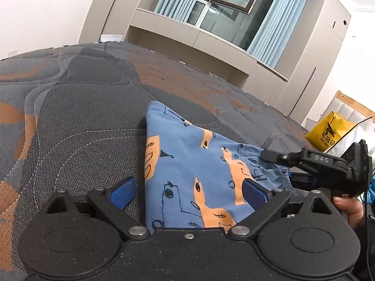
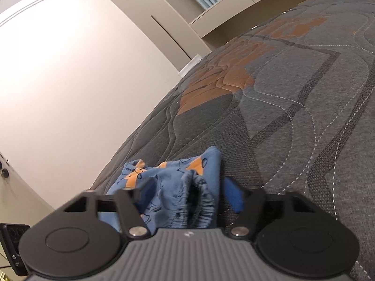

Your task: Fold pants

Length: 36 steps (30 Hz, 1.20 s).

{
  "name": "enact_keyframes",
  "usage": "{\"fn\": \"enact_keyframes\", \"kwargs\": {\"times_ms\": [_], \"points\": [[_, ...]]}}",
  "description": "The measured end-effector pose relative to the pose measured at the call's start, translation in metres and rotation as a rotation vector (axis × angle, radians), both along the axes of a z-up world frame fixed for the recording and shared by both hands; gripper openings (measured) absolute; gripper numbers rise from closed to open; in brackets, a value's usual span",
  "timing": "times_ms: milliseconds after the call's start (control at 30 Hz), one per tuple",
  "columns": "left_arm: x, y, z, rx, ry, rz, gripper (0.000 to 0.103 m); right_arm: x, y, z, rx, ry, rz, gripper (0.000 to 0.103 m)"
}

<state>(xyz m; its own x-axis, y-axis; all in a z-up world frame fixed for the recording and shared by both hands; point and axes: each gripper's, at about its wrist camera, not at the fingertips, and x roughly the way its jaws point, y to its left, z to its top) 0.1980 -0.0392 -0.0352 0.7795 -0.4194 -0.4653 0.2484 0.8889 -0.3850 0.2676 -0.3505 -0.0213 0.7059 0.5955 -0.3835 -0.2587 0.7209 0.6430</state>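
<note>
On the quilted mattress (image 1: pixel 82 107), both grippers' fingers (image 1: pixel 123 190) spread wide astride the blue pants (image 1: pixel 194 164).

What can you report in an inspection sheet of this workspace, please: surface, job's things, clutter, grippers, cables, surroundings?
Surface: quilted grey and orange mattress.
Job's things: blue printed pants, folded, elastic waistband toward the right gripper.
Clutter: nothing seen on the mattress.
Grippers: left gripper open, straddling the pants' edge; right gripper open around the waistband.
Cables: thin dark cable by the holding hand.
Surroundings: yellow bag beyond the mattress, window with blue curtains, beige cabinets.
</note>
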Motion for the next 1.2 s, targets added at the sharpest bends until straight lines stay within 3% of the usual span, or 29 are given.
{"fn": "enact_keyframes", "kwargs": {"times_ms": [267, 433, 500, 567, 700, 1200], "points": [[-0.001, -0.004, 0.0, 0.041, 0.009, 0.049, 0.08, 0.0, 0.001, -0.001, -0.015, 0.01, -0.009, 0.044], [0.0, -0.001, -0.001, 0.038, 0.012, 0.064, 0.063, -0.004, 0.005, 0.003, -0.053, -0.006, -0.02, 0.04], [0.001, 0.001, -0.002, 0.027, 0.016, 0.061, 0.051, -0.004, 0.01, 0.004, -0.08, -0.019, -0.022, 0.036], [0.0, 0.003, -0.002, 0.016, 0.017, 0.067, 0.047, -0.006, 0.012, 0.006, -0.098, -0.03, -0.025, 0.034], [0.0, 0.006, -0.003, -0.003, 0.018, 0.071, 0.043, -0.006, 0.01, 0.007, -0.096, -0.033, -0.024, 0.031], [0.0, 0.004, -0.004, 0.007, 0.019, 0.074, 0.042, -0.012, 0.014, 0.01, -0.143, -0.065, -0.029, 0.028]]}}
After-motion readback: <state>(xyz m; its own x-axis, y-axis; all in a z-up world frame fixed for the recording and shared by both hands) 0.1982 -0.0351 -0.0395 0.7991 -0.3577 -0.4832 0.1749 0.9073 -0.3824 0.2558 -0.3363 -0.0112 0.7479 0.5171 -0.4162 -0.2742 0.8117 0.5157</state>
